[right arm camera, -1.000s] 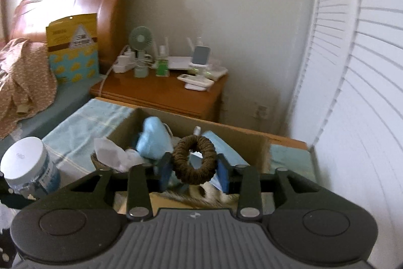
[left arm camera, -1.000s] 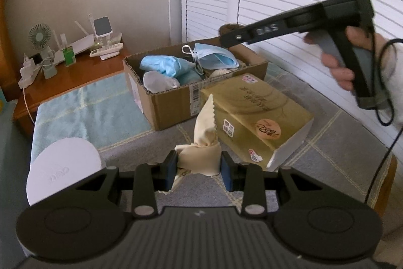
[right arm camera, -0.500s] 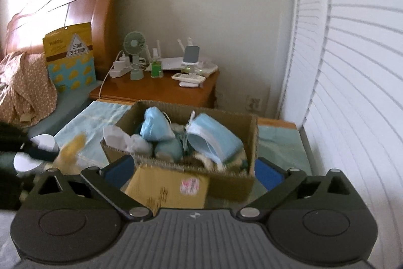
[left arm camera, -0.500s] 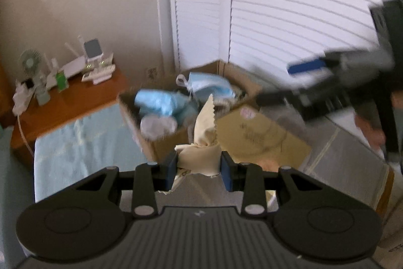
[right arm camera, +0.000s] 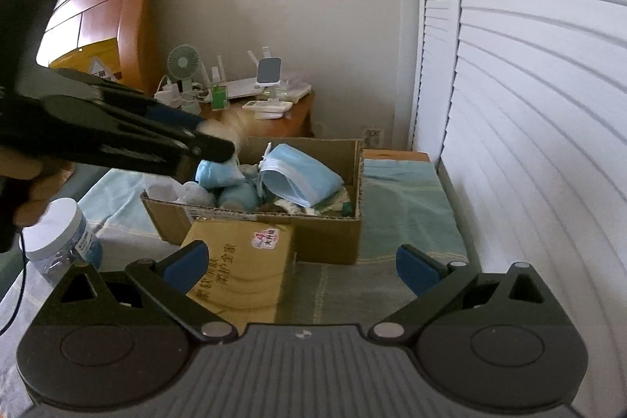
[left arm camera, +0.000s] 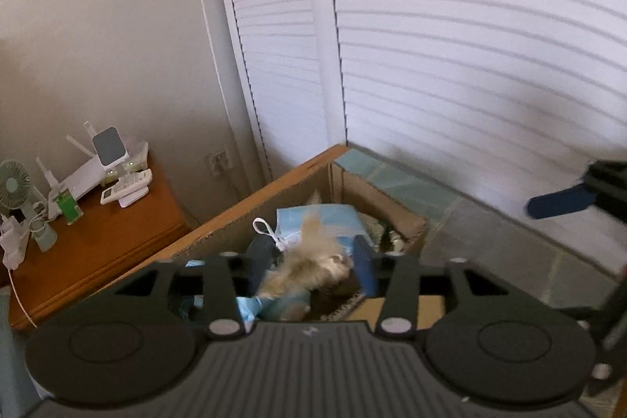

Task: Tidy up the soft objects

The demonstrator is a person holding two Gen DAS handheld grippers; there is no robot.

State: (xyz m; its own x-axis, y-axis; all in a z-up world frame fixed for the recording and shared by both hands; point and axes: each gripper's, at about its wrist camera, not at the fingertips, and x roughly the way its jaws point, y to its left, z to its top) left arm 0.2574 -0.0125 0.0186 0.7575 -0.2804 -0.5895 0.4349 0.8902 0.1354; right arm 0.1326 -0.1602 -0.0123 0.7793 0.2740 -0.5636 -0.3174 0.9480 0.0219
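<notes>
Now the cardboard box [right arm camera: 313,237] of blue face masks [right arm camera: 298,179] sits below my left gripper [left arm camera: 311,263], whose jaws have just been opening, the blurred beige cloth [left arm camera: 309,261] loose between them over the box. Meanwhile my right gripper [right arm camera: 301,267] hangs wide apart and empty, nearer me, above the yellow tissue pack [right arm camera: 239,269].

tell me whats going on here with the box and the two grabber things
A person holds a two-finger gripper in each hand and is sorting soft things into a cardboard box. The left gripper is over the box; its jaws have just been opening, and a blurred beige cloth sits loose between them, apparently dropping in. Blue face masks already lie inside. The right gripper is wide open and empty, above a tan packet in front of the box.
</notes>
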